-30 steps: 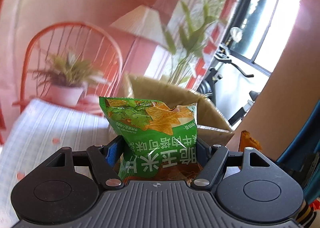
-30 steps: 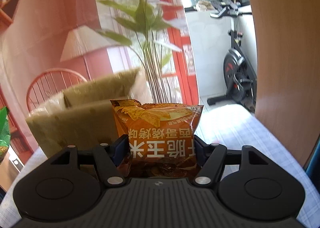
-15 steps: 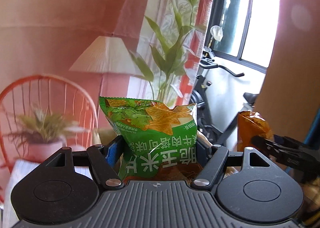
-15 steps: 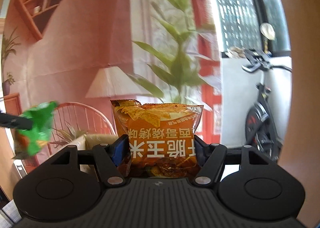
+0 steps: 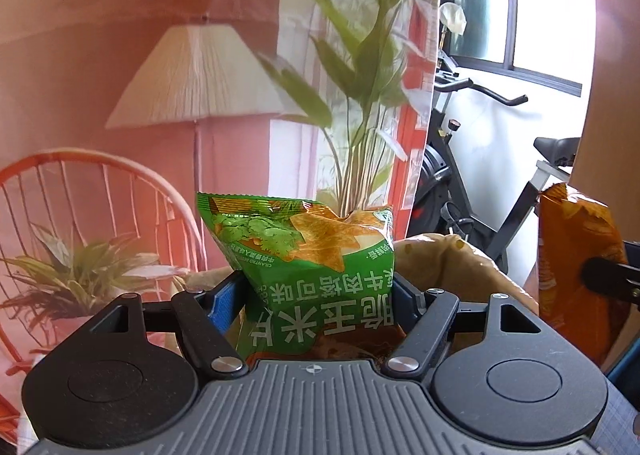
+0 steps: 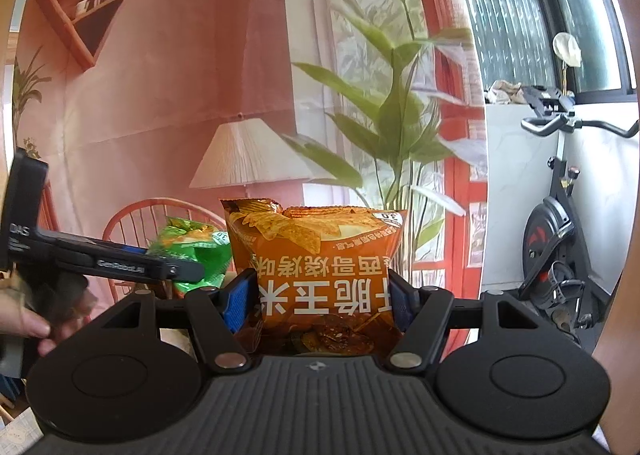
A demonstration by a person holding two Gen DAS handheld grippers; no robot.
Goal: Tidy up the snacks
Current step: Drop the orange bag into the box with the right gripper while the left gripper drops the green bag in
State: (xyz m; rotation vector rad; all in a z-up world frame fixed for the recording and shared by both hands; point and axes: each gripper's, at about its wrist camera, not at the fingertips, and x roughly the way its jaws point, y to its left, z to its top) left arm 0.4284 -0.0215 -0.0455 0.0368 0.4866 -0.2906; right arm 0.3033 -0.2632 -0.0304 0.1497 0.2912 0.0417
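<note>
The left gripper [image 5: 318, 295] has its jaws closed on a green chip bag [image 5: 308, 267], pinched across the lower half so the sealed top stands above the blue pads. The right gripper [image 6: 318, 295] has its jaws closed the same way on an orange chip bag [image 6: 320, 255]. Both bags are held up in the air, side by side and near each other: the orange one shows at the right edge of the left wrist view, the green one just left of the orange one in the right wrist view. Below and behind the green bag sits the rolled rim of a tan paper bag [image 5: 452, 255]; I cannot tell what carries it, as no counter shows here.

These packets look light and puffed with air, so weight should be no trouble. The film is glossy and likely slippery, and the skin gives under pressure, as the creases at the pads suggest. The chips inside are brittle, so a harder squeeze would probably crush them. Holding across the body works, though the flat crimped seam along an end would likely give a firmer, kinder hold. If the tan paper bag is the destination, its soft mouth may fold in when a packet is lowered.
</note>
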